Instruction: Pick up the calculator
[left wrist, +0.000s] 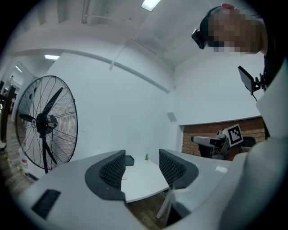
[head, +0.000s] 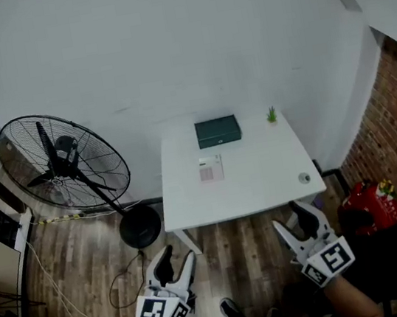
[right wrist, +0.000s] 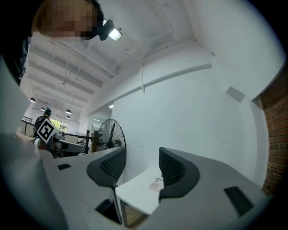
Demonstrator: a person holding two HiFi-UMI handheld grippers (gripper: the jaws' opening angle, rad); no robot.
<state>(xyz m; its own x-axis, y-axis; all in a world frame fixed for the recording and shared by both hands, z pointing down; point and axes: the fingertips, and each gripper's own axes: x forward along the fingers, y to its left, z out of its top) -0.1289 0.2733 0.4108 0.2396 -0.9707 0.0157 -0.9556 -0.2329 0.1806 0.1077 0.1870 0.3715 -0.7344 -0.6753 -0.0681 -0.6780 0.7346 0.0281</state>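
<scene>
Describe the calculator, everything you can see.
The calculator is small, flat and pale, partly pinkish; keys too small to make out. It lies flat near the middle of the white table, in front of the dark green box and apart from it. Only the table touches it.

One calculator (head: 210, 168), one box (head: 218, 131), one fan (head: 63, 163)

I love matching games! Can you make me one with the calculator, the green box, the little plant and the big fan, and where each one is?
Things:
1 calculator
2 green box
3 little plant
4 big fan

Places:
A standing left of the table
B far right corner of the table
C middle of the table
D far edge of the table, behind the calculator

Pairs: 1-C, 2-D, 3-B, 4-A
</scene>
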